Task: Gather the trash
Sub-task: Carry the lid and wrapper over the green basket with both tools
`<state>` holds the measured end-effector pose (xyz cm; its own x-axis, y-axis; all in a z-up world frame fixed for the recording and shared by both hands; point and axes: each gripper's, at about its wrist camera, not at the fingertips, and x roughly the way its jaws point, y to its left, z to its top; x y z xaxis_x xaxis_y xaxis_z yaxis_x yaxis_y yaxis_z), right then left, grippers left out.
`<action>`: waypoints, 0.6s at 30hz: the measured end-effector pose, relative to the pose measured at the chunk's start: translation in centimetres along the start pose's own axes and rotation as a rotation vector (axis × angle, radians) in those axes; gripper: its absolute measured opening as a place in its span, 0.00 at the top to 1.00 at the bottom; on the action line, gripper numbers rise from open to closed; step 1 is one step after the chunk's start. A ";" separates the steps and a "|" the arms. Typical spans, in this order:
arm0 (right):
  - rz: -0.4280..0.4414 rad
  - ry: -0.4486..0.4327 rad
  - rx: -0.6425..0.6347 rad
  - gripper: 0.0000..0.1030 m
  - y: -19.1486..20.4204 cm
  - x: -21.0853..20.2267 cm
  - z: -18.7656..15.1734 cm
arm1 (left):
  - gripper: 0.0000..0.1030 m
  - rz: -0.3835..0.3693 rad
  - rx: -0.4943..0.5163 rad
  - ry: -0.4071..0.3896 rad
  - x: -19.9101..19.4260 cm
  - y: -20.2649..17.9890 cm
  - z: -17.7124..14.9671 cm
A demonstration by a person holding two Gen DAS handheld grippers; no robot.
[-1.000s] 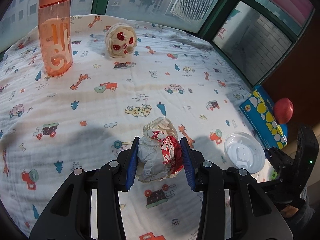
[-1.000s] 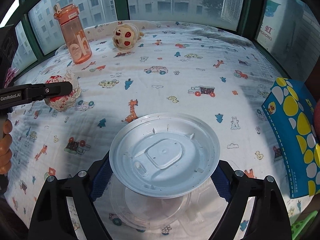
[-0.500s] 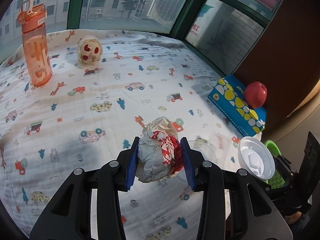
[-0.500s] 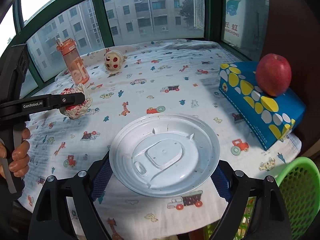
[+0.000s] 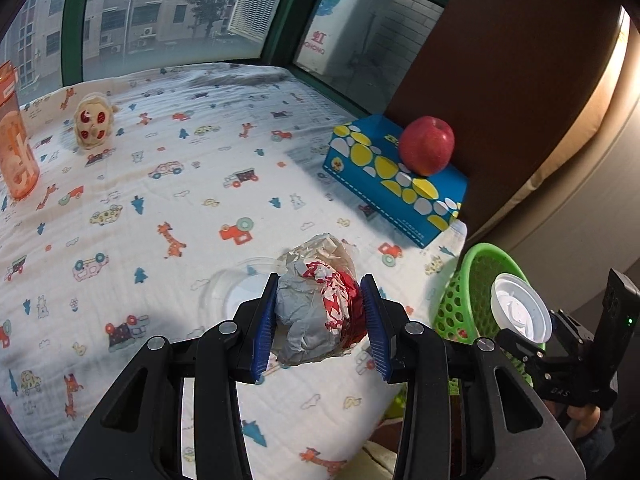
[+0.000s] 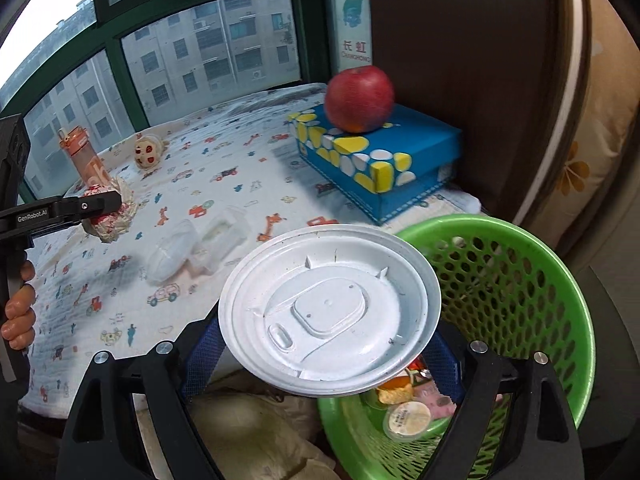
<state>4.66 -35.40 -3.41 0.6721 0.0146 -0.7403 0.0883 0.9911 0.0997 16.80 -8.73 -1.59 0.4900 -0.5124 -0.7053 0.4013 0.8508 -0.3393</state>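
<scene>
L wrist: your left tongs (image 5: 320,320) clamp the paper wad (image 5: 316,312) above the table (image 5: 200,184), basket (image 5: 472,280) to the right.
R wrist: your right tongs (image 6: 320,344) grip the white lid (image 6: 328,312) at the basket (image 6: 520,280) rim.

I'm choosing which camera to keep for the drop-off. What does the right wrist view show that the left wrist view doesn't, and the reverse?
Only the right wrist view shows the inside of the green basket, with wrappers already in its bottom, and the clear containers plainly.

Only the left wrist view shows the crumpled wrapper close up, pinched between the left gripper pads.

Both show the white lid in the right gripper, the apple on the blue box, the orange bottle and the plush toy.
</scene>
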 end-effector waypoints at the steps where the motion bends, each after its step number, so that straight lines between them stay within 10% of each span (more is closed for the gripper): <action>1: -0.015 0.001 0.015 0.19 -1.0 -0.3 -0.4 | 0.62 -0.007 0.009 0.002 0.2 -0.6 0.0; 18: -0.178 0.067 0.177 0.15 -12.0 -0.6 -4.7 | 0.62 -0.102 0.166 0.062 3.4 -11.0 -0.2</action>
<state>-0.27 -46.67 -7.33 0.5847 -0.1432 -0.7985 0.3320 0.9403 0.0745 13.92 -19.80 -0.33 0.3942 -0.5824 -0.7110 0.5710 0.7614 -0.3071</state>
